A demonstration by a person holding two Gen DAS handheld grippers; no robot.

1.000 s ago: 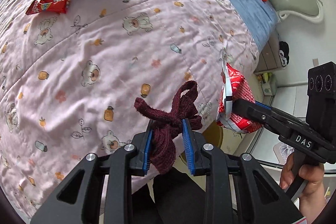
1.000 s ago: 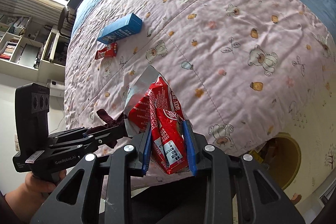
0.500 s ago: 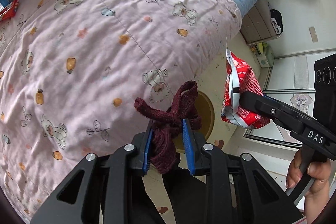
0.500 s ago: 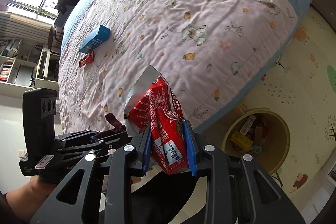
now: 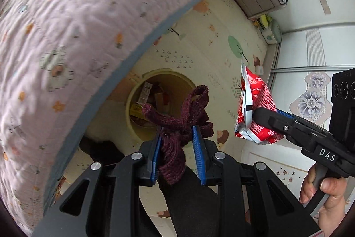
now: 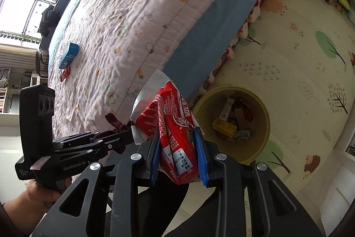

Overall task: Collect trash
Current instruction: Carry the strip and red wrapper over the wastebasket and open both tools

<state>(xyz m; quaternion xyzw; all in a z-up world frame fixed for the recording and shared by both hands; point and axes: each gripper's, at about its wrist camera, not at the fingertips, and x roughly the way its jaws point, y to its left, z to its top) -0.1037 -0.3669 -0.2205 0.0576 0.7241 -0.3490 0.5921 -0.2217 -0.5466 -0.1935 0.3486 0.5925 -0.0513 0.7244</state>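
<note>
Both wrist views angled steeply down, close over the floor beside the bed (image 5: 66,37). Shared: round bin (image 5: 133,126) (image 6: 264,112), centre left versus centre right of frame.

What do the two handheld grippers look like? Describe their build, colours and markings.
Both are black plastic. The left gripper and right gripper have blue ribbed pads, silver pivot bolts and triangular cut-outs. The left one's side reads "GenRobot.AI" with a white sticker; the right one's reads "DAS". Each carries a black three-lens box.
</note>
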